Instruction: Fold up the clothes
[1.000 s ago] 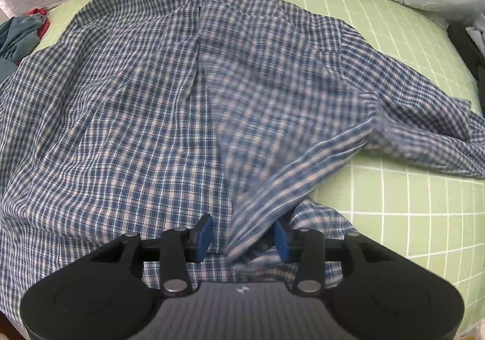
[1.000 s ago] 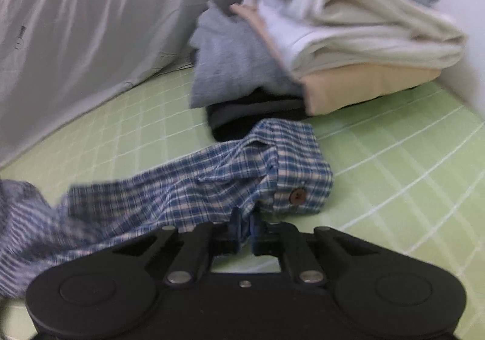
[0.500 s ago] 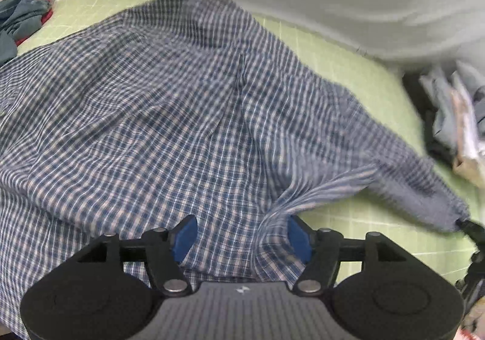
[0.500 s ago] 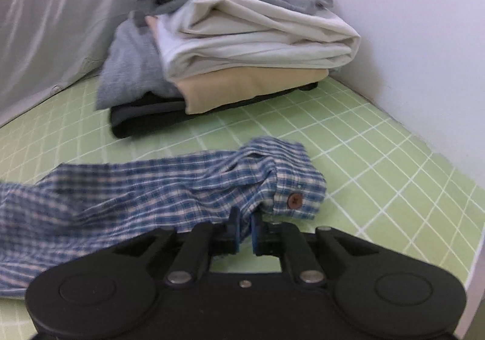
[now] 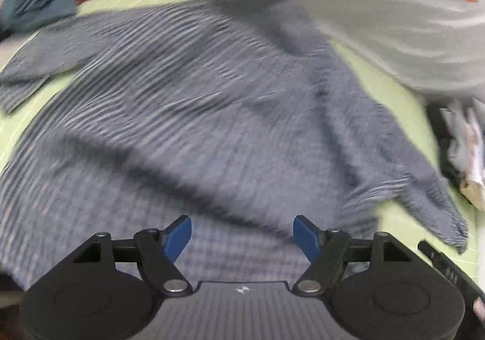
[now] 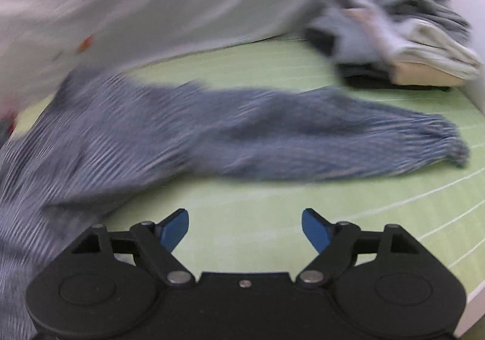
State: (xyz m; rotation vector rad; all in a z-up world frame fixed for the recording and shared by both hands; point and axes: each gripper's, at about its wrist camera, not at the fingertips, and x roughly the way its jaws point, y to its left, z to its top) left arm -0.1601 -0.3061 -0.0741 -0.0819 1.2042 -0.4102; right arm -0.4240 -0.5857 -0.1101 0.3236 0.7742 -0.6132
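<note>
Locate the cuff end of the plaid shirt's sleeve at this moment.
In the right wrist view the cuff lies on the green mat at the right, just in front of the stack of folded clothes.

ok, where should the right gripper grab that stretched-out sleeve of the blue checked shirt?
Probably at the gathered cuff of the blue checked shirt's sleeve. It lies flat on the green gridded mat, pointing right, so bring the open right gripper in low from the near side.

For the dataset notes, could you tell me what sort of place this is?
Probably a home bedroom or laundry corner: a checked shirt is spread on a green grid-patterned mat, a stack of folded clothes sits by the wall, and a white printed sheet hangs behind.
</note>
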